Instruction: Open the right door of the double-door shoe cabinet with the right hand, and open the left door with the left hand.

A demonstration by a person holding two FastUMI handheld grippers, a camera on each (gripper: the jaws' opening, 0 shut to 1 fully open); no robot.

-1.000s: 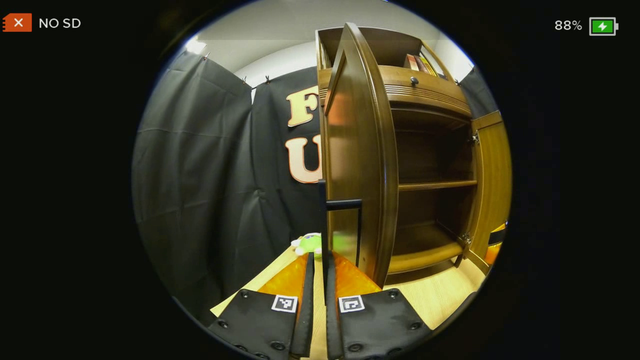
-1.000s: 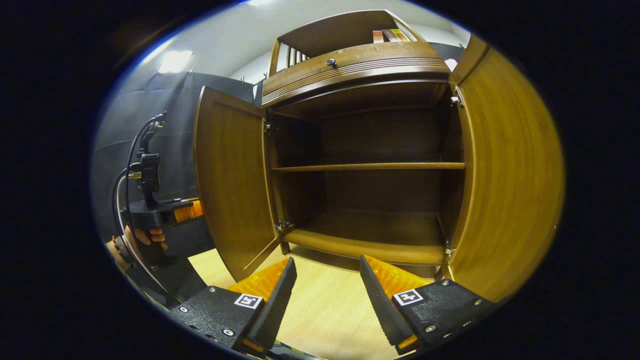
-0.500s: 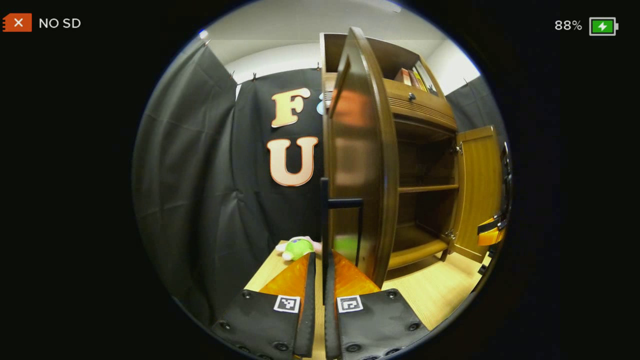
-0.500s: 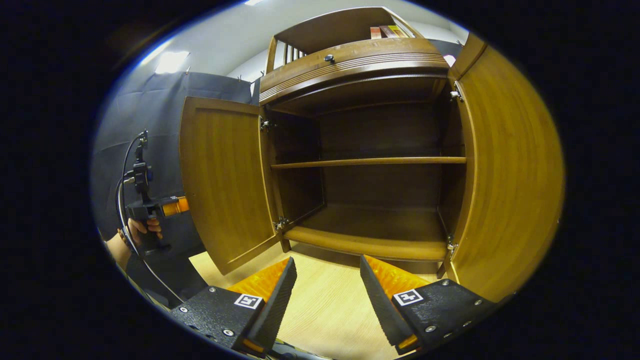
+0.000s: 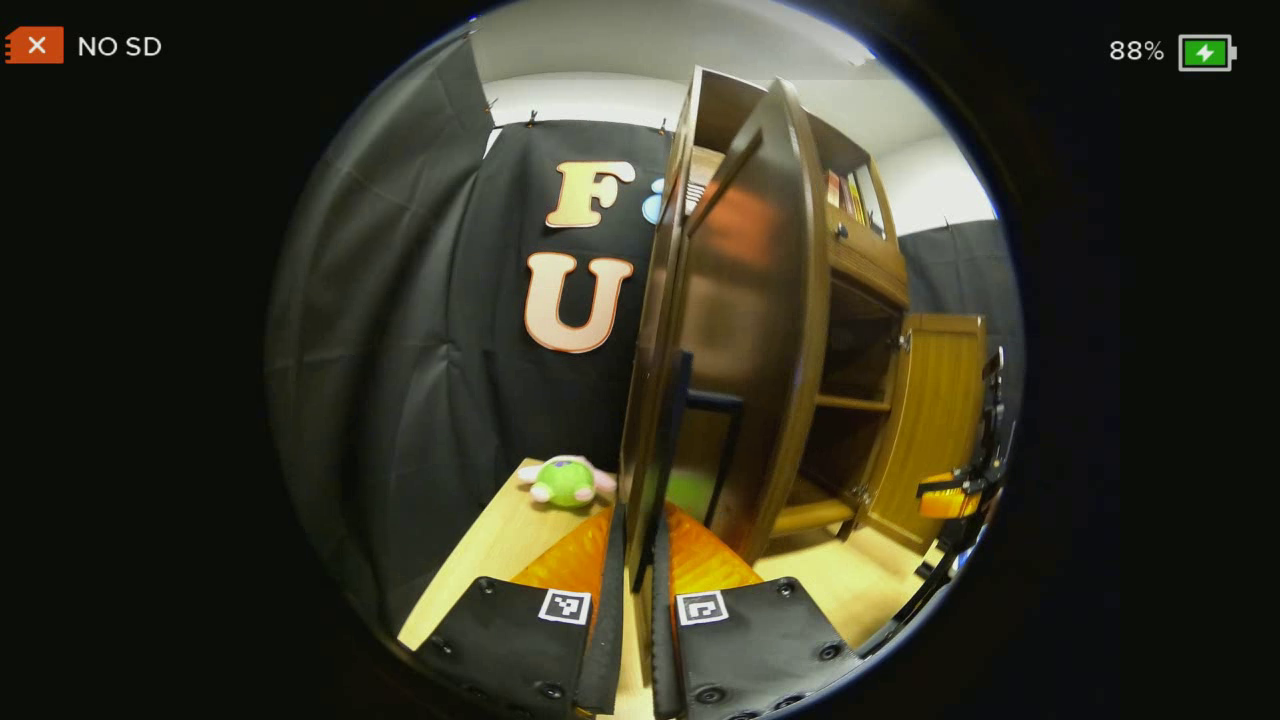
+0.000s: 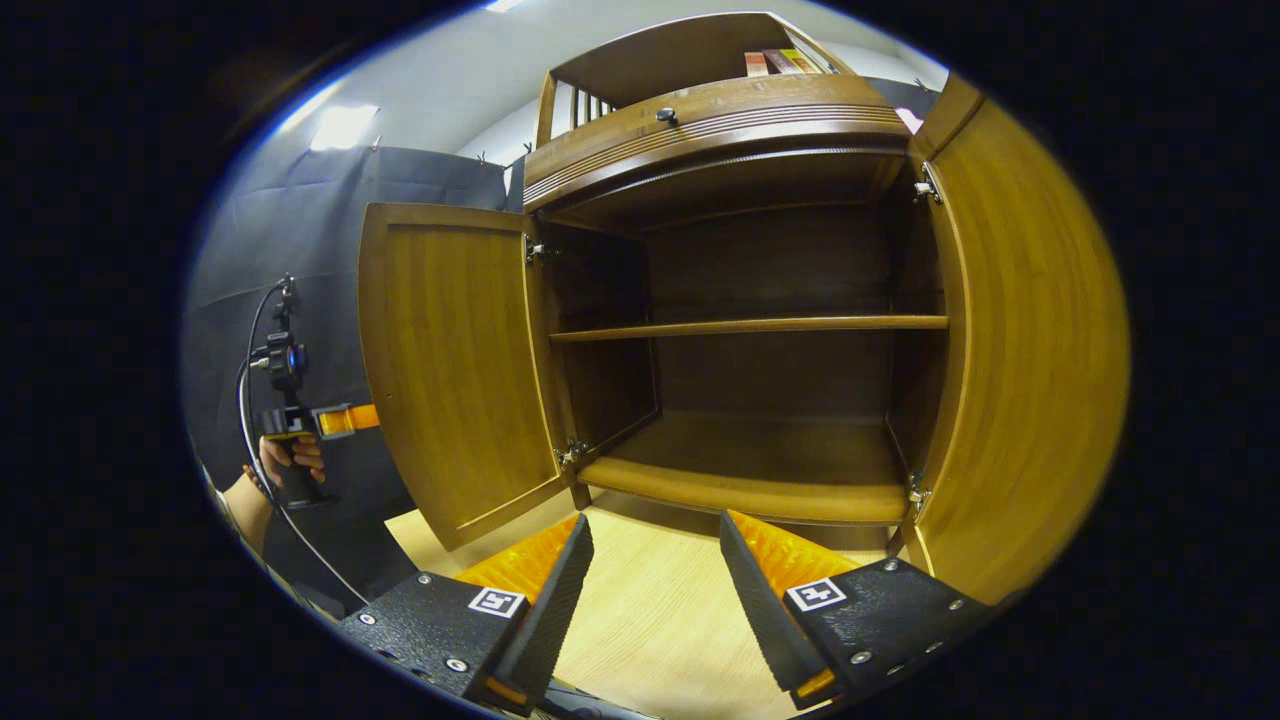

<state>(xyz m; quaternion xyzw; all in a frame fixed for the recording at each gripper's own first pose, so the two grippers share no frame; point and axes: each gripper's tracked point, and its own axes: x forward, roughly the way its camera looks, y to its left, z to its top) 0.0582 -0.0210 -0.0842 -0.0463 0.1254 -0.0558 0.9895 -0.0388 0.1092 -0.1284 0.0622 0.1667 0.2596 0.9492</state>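
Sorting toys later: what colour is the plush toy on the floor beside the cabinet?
Green plush toy with pale pink parts, in the left gripper view.

both doors [image 6: 450, 360] swung wide, cabinet [image 6: 740, 400] shelves bare and reachable

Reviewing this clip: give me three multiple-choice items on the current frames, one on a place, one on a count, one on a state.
1. Where does the green plush toy lie?
A. On the table beside the cabinet's left door
B. On the inner shelf
C. On top of the cabinet

2. How many cabinet doors stand open?
A. None
B. One
C. Two

3. How is the left gripper?
A. Wide open
B. Shut on the door handle
C. Holding the toy

Answers: 1 A, it rests on the table left of the door; 2 C, the left and right door both swing out; 3 B, both fingers pinch the dark bar.
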